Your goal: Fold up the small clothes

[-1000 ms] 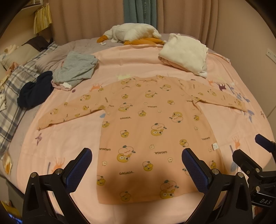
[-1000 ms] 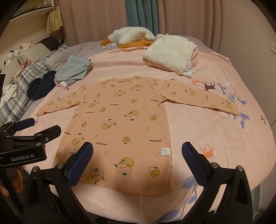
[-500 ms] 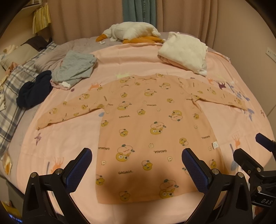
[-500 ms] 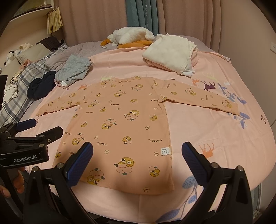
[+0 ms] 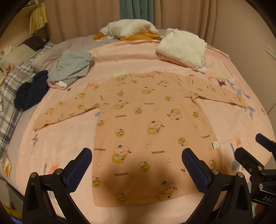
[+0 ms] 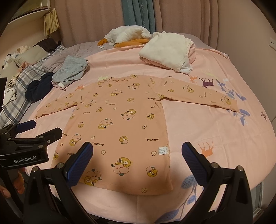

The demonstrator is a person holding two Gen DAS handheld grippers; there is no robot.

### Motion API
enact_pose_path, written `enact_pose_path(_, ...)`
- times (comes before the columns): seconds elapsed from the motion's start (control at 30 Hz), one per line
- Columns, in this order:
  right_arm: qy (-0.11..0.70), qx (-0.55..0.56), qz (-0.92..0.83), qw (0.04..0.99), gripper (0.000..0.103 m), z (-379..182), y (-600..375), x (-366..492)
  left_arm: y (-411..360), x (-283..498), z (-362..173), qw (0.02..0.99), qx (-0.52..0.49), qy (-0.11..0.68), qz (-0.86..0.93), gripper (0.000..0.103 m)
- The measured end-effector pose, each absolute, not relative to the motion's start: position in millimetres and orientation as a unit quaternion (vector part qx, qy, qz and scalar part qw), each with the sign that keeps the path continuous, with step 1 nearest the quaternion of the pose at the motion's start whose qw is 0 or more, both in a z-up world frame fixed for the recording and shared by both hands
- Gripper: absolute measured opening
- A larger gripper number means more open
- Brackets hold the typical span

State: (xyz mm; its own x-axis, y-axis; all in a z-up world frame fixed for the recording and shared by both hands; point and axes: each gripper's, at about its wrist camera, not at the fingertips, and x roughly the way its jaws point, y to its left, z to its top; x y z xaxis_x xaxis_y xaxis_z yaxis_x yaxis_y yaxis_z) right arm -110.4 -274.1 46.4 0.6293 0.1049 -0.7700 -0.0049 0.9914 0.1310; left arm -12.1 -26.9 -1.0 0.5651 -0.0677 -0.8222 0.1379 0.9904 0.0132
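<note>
a peach shirt with a duck print lies flat on the bed, spread on a pink sheet. both sleeves are stretched out to the sides, the hem is nearest the cameras and the collar points toward the curtains. a small white tag sits at the shirt's side seam near the hem.

the left gripper hangs above the hem end of the shirt, its jaws wide apart and empty, touching nothing. its blue pads frame the lower middle of the shirt, and a shadow falls on the cloth between them. the right gripper hangs over the shirt's lower right corner, jaws also wide and empty; the tag shows between its pads. in the right view the left gripper shows at the left edge, with part of a hand below it. in the left view the right gripper shows at the right edge.

beyond the shirt, well apart from it, a folded white garment rests on a pink one near the far right of the bed. a grey garment lies crumpled at the far left, with a dark navy one just beside it on the plaid bedding. a white plush with orange parts lies at the far end by the curtains. pillows sit at the left.
</note>
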Motion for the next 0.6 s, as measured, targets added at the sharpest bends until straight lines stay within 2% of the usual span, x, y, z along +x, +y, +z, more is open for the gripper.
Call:
enact_pose_path(0.1, 0.434, 0.110, 0.066, 0.892, 0.103, 34.7, -287.6, -103.5, -23.3, -1.1, -11.5, 0.876, 0.006, 0.477, -0.074, 0.103)
enact_pose_path(0.27, 0.438, 0.268, 0.094, 0.853, 0.103, -4.5, -333.6, -92.4, -24.0, 23.6, -41.7, 0.846, -0.060, 0.517, -0.118, 0.103)
enact_pose_path(0.47, 0.396, 0.347, -0.018, 0.850, 0.102, -39.2, -414.7, -89.4, -31.0, 49.8, -58.4, 0.839, -0.114, 0.509, -0.153, 0.103)
enact_pose_path(0.6, 0.364, 0.397, -0.088, 0.838, 0.096, -57.6, -480.1, -78.0, -36.6, 73.8, -63.5, 0.835, -0.128, 0.511, -0.158, 0.103)
